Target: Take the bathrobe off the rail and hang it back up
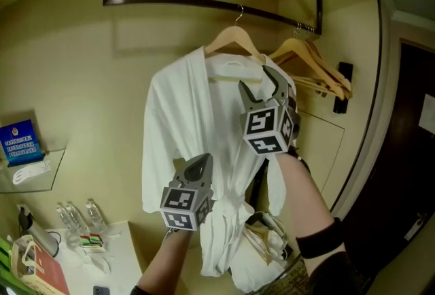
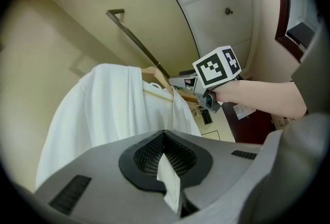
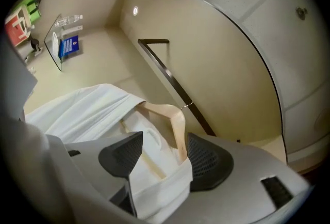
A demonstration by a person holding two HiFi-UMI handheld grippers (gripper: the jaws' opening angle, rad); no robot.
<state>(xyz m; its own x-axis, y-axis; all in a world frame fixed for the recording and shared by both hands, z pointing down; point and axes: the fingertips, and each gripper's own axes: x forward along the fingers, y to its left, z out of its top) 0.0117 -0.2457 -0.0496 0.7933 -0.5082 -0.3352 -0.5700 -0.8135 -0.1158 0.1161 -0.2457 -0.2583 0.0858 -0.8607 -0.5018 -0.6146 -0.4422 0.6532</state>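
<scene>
The robe [image 1: 182,117] is seen hanging below the rail [image 1: 177,1] on a wooden hanger [image 1: 234,37], whose hook is looped over the rail. The robe's white cloth is draped down from the hanger's shoulders and is bunched into a knot-like gather far below the rail.

The right claw [image 1: 253,77] is raised just under the rail, at the robe's right shoulder. In the right gripper view its jaws are set moderately apart, and the folded collar cloth, with the hanger's arm inside it, is pinched between the two pads, which are touched on both sides.

The left claw [image 1: 200,164] is held well below the rail, at the robe's front edge. In the left gripper view its jaws are pressed together on a thin fold of white cloth, which stands up between the dark pads.

Spare hangers [image 1: 316,62] are hooked on the rail further to the right, beside the dressed one. Far below the rail to the left, bottles [image 1: 80,215] are stood on a table [image 1: 115,259].
</scene>
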